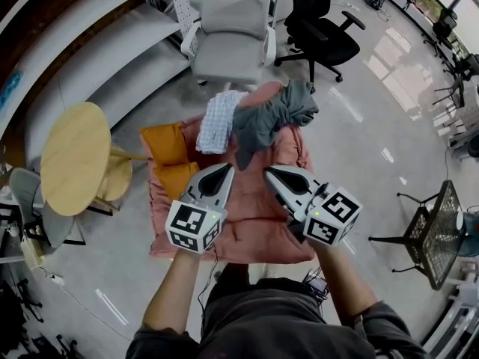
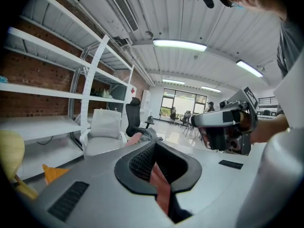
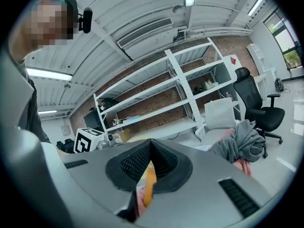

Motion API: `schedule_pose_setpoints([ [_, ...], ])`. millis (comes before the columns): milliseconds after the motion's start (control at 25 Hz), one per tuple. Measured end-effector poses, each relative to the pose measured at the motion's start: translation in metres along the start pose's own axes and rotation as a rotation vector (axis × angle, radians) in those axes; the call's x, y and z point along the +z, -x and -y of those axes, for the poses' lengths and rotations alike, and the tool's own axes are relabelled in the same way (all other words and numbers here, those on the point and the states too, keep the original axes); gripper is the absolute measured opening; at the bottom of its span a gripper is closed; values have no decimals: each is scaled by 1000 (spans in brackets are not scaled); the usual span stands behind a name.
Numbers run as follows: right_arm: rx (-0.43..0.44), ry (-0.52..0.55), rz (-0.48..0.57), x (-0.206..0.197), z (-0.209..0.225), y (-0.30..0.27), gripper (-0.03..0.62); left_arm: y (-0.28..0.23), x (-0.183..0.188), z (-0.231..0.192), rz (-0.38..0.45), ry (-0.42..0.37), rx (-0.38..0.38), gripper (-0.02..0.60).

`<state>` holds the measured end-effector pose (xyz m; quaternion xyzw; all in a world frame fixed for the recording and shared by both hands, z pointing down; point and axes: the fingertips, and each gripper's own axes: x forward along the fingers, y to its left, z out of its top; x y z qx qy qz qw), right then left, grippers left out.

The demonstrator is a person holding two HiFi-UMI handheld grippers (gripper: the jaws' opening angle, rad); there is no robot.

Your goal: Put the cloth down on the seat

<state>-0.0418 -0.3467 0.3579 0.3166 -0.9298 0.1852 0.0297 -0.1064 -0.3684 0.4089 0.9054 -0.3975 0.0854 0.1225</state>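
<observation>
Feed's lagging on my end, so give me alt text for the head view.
The left gripper and right gripper hover shut and empty over a pink seat. A grey cloth and a checked cloth lie heaped at its far end, with an orange cushion at its left edge.

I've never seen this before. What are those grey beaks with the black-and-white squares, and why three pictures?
No robot here: a person holds two hand tools, each a gripper with two jaws; the squared cubes are part of them. The head view comes from a camera on the person's head, looking down. The other two come from cameras riding on each gripper, looking along its jaws. The left gripper and right gripper both have their jaws shut and hold nothing. They hang above a pink seat. On it lie a checked cloth and a crumpled grey garment, with an orange cushion at one edge.
</observation>
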Motion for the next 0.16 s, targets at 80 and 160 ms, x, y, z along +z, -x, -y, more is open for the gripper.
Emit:
schedule_pose_setpoints([
  [80, 3, 1, 0, -1, -1, -2, 15, 1, -2, 0, -1, 1, 1, 11],
  [160, 6, 1, 0, -2, -2, -3, 15, 1, -3, -1, -2, 3, 2, 11],
])
